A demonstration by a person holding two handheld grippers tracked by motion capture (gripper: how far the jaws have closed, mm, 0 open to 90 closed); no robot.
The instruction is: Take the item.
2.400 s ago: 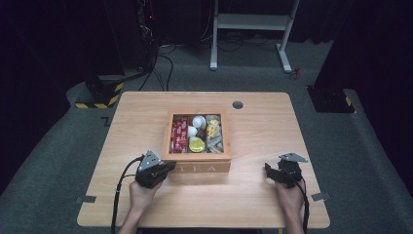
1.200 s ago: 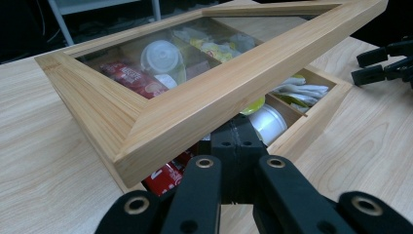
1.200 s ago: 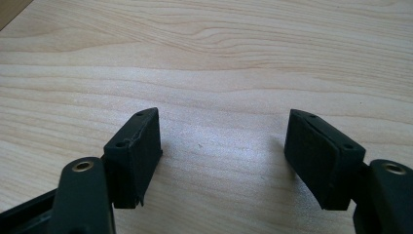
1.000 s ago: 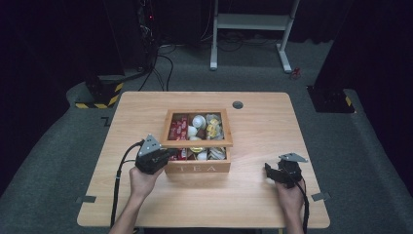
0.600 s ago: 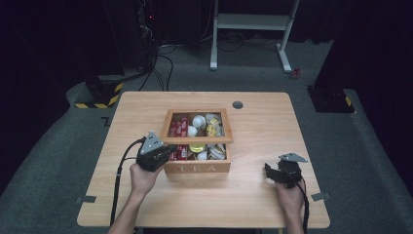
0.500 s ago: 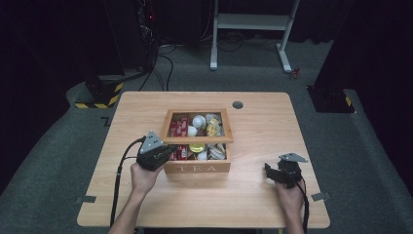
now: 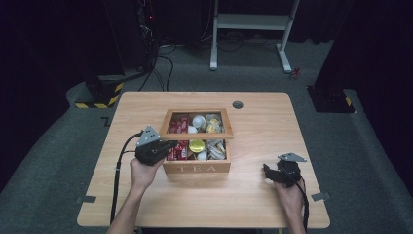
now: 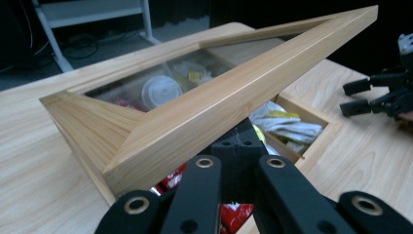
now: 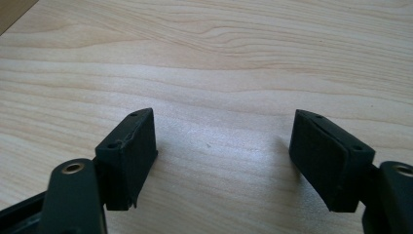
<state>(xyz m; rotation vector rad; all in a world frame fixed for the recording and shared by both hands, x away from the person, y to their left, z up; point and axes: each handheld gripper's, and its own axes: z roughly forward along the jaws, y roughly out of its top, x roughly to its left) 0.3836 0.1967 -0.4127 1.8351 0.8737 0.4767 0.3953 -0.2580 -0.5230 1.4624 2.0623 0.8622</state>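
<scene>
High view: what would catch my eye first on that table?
A wooden tea box at the middle of the table, its glass-paned lid tilted partly up. The left gripper, jaws shut, sits under the lid's left edge. Inside lie red packets, a yellow disc and white cups. The right gripper rests open on bare wood at the right.

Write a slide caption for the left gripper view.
Closed black left gripper props up the wooden glass-paned lid of a tea box.
</scene>
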